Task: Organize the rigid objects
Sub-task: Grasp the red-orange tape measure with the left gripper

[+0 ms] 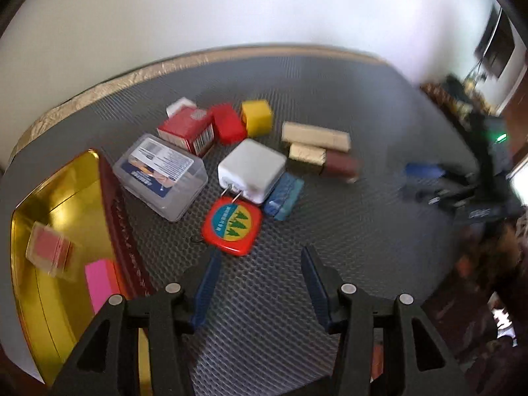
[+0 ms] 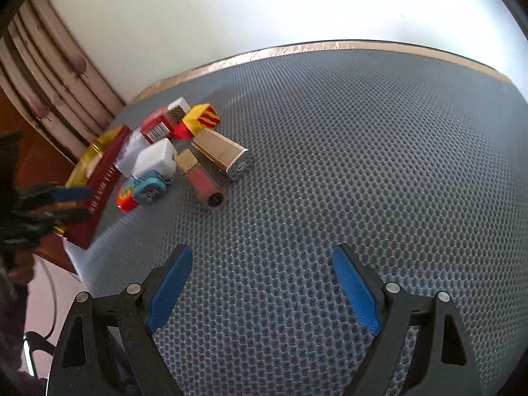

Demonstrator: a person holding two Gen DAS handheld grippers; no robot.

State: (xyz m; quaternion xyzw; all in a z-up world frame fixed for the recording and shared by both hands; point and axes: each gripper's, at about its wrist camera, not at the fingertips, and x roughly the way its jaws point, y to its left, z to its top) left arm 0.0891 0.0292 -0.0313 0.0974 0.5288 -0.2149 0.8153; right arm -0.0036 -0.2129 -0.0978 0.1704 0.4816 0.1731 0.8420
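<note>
A cluster of small objects lies on the grey mat: a red tape measure (image 1: pixel 232 226), a white charger (image 1: pixel 252 169), a clear plastic box (image 1: pixel 160 175), a red carton (image 1: pixel 186 128), a yellow cube (image 1: pixel 256 117), a blue block (image 1: pixel 284 194), gold and brown bars (image 1: pixel 315 135). My left gripper (image 1: pixel 260 257) is open and empty just in front of the tape measure. My right gripper (image 2: pixel 260 257) is open and empty over bare mat, well right of the cluster (image 2: pixel 171 151). The left gripper also shows in the right wrist view (image 2: pixel 66 201).
A gold tin tray with a dark red wall (image 1: pixel 118 217) sits at the left edge and holds a pink pad (image 1: pixel 99 283) and a small clear case (image 1: pixel 49 250). The mat's far edge (image 1: pixel 231 52) borders a white wall.
</note>
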